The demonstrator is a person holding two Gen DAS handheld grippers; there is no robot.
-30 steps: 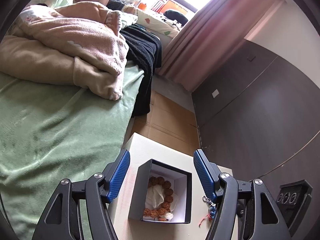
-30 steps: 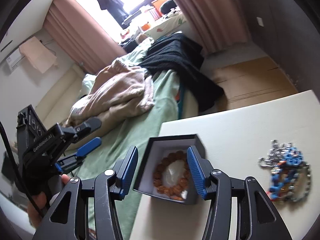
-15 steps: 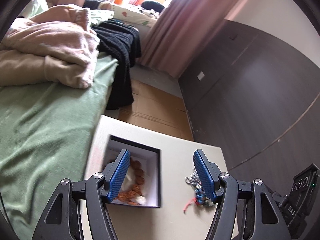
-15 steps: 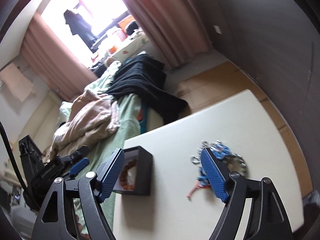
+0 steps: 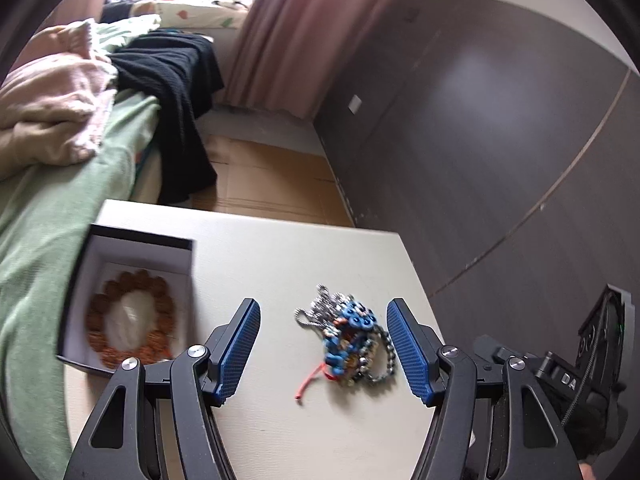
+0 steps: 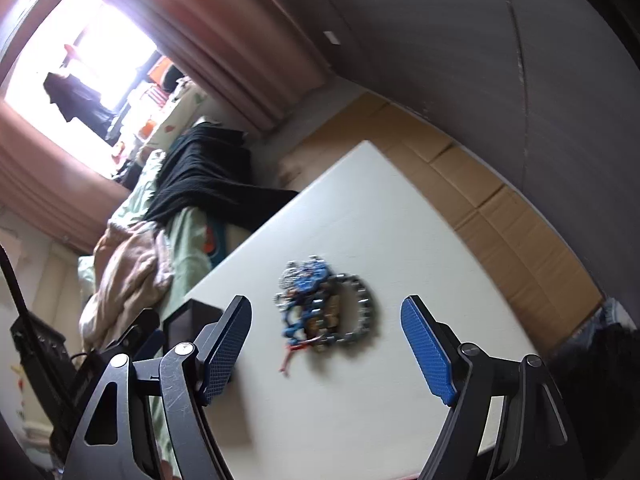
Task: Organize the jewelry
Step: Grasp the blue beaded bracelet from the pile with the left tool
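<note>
A tangled jewelry pile (image 5: pixel 348 340) of blue beads, silver chains, a metal-bead bracelet and a red cord lies on the white table (image 5: pixel 280 248). My left gripper (image 5: pixel 323 303) hovers open over it, its blue pads (image 5: pixel 236 352) apart on either side without touching. To the left stands an open black box (image 5: pixel 92 300) with a white lining, and a brown bead bracelet (image 5: pixel 160 292) lies inside. In the right wrist view the same jewelry pile (image 6: pixel 324 308) sits just beyond my open right gripper (image 6: pixel 326 300). Only a corner of the black box (image 6: pixel 188 320) shows there, behind the left finger.
A bed with a green sheet (image 5: pixel 48 208), a pink blanket (image 5: pixel 48 112) and a black garment (image 5: pixel 176 80) borders the table on the left. Cardboard (image 5: pixel 264 176) covers the floor beyond. A dark wardrobe wall (image 5: pixel 480 140) rises at the right. The table's edges are near.
Both grippers have swung right, from the black box to the jewelry pile. The right gripper's jaws have spread wider and no longer flank the box.
</note>
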